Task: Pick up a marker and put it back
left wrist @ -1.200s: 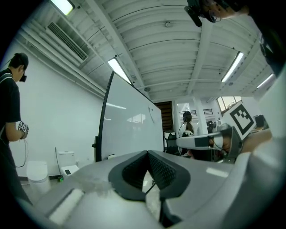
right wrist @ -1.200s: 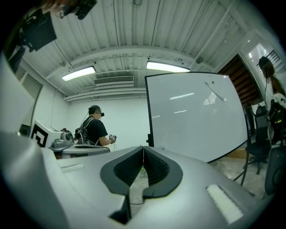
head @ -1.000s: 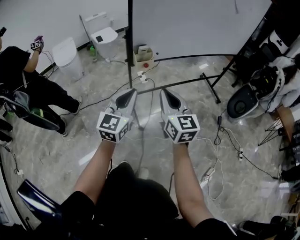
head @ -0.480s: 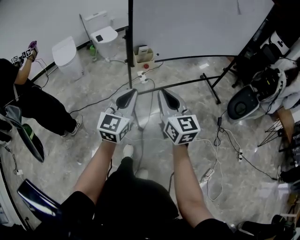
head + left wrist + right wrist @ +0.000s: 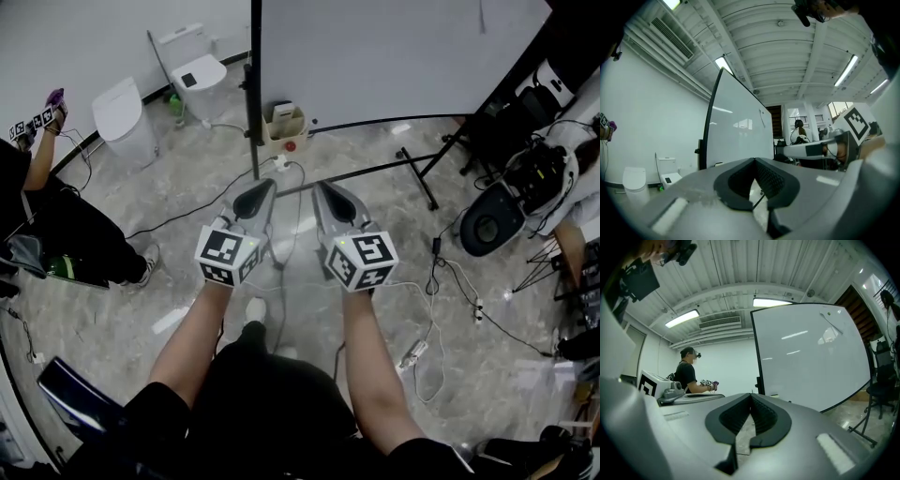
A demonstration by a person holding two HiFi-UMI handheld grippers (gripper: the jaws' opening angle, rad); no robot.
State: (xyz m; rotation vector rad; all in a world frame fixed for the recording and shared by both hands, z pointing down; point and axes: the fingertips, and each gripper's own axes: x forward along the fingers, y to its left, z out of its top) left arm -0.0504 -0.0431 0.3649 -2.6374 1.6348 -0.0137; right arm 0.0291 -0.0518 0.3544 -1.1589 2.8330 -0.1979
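Marker: too small for me to pick out anywhere by the whiteboard [image 5: 394, 56]. My left gripper [image 5: 257, 192] and right gripper [image 5: 330, 192] are both clenched on nothing, side by side, above the floor.

No words, numbers or brand names can be read anywhere.

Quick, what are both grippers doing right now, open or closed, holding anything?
Left gripper: closed, nothing between its jaws.
Right gripper: closed, nothing between its jaws.
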